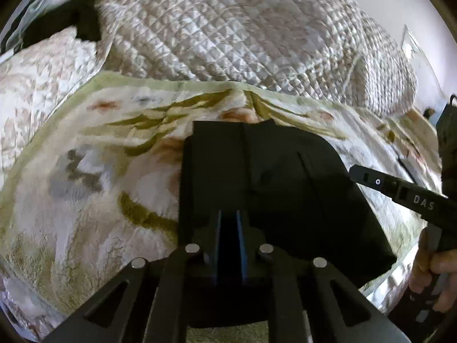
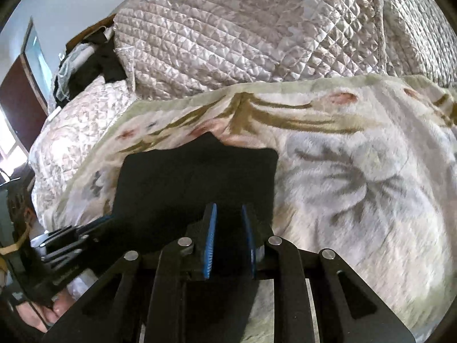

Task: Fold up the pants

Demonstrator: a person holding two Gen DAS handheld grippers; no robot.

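Observation:
The black pants (image 1: 285, 177) lie folded into a dark block on a floral blanket (image 1: 94, 171). In the left wrist view my left gripper (image 1: 230, 223) sits at the block's near edge, its blue pads (image 1: 219, 228) close together with black cloth pinched between them. At the right, my right gripper (image 1: 354, 171) reaches the pants' right edge, held by a hand (image 1: 428, 274). In the right wrist view the pants (image 2: 197, 171) fill the middle, and my right gripper (image 2: 230, 228) has dark cloth between its blue pads (image 2: 211, 234). My left gripper (image 2: 102, 221) bites the pants' left edge.
A quilted cream bedspread (image 1: 228, 28) is heaped behind the blanket, with a quilted pillow (image 2: 82, 120) to the left. Dark clothes (image 2: 97, 65) are piled at the far left corner. A window and a dark door (image 2: 20, 97) stand beyond the bed.

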